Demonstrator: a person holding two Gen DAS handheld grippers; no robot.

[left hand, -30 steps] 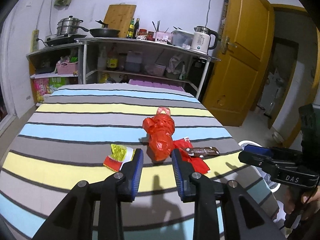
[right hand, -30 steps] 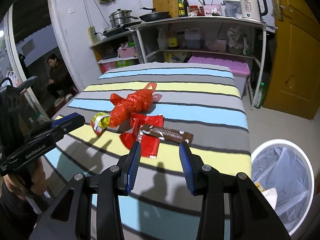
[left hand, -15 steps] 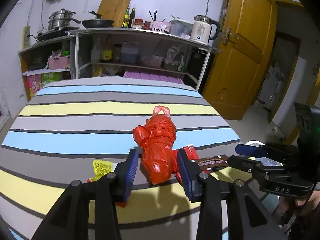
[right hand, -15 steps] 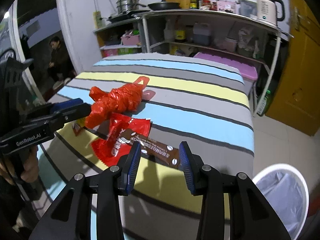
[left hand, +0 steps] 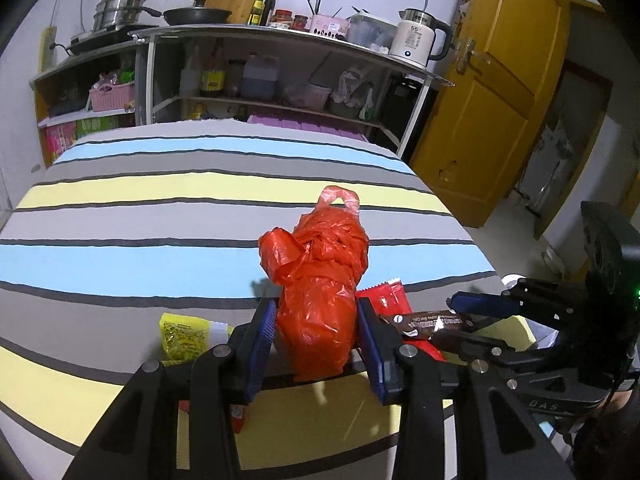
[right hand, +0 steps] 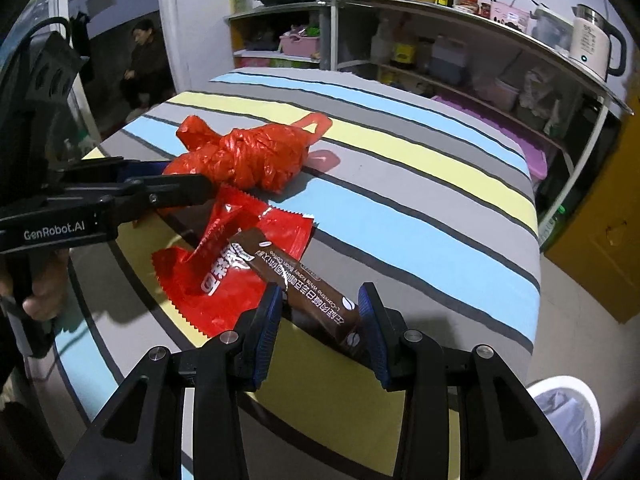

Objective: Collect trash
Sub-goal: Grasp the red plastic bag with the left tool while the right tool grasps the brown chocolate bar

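Four pieces of trash are seen on a bed covered in a grey, blue and yellow striped sheet (left hand: 168, 216): a knotted, crumpled red plastic bag (left hand: 320, 280), a flat red foil wrapper (right hand: 236, 264), a long brown coffee-bar wrapper (right hand: 304, 280) lying across it, and a small yellow snack packet (left hand: 182, 332). A white bin lined with a clear bag (right hand: 568, 416) is seen on the floor just beside the bed's near corner.

The left gripper (left hand: 318, 344) is held with its blue-padded jaws parted on either side of the red bag's near end; the jaws have just been opening, and the bag is between them, but whether the pads press on it cannot be told. The right gripper (right hand: 320, 328) is held open around the near end of the brown wrapper, with a gap visible on both sides, so nothing is gripped.

All four pieces are judged to be very light. The bag is judged soft and springy, so it is best taken at its dense knotted middle, not at the loose handle loop. The foil wrappers are judged thin, slick and flat against the sheet; an edge or the raised near end is the likeliest hold.
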